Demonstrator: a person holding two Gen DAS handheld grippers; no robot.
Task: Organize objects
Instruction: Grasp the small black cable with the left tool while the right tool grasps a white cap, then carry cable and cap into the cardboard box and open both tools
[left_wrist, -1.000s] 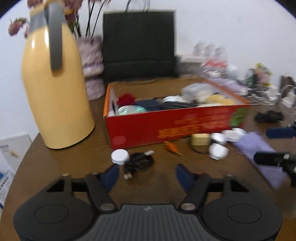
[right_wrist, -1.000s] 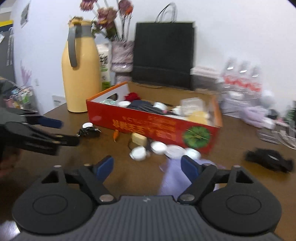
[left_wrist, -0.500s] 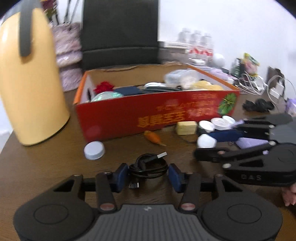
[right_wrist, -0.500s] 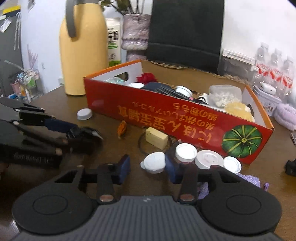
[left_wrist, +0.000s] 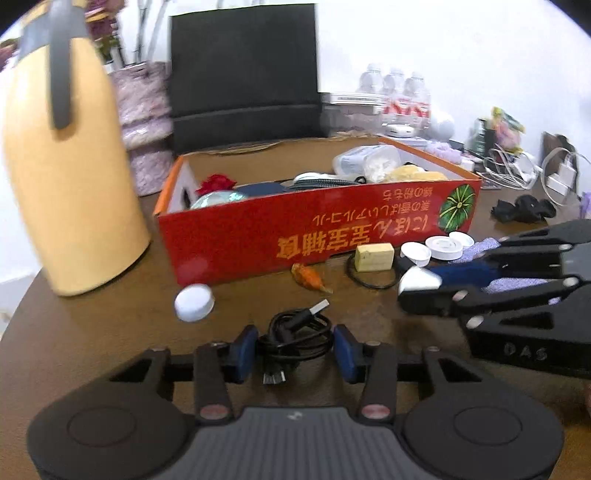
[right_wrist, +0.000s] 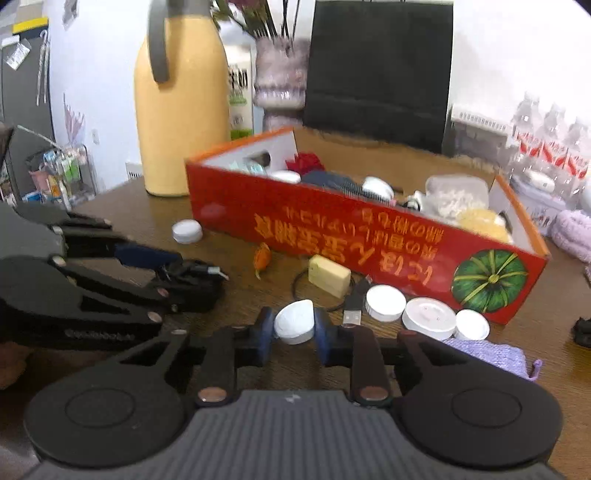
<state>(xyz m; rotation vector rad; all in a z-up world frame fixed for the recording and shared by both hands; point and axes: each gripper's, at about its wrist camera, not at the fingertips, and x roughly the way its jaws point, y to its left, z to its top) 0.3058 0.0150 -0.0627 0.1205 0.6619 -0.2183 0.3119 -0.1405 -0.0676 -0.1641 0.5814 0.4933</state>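
Cable coil (left_wrist: 295, 338) near table (left_wrist: 110, 332) edge

The left gripper (left_wrist: 295, 345) is angled downward over the table, and its jaws are closing with a coiled black cable (left_wrist: 293, 334) between the blue pads (left_wrist: 242, 349); contact is seen on both sides. The right gripper (right_wrist: 294, 330) is likewise tilted down, just to the right of the left one, and its jaws are closing on a white cap (right_wrist: 294, 322), which is pinched between the pads (right_wrist: 264, 336) and tilted on edge.
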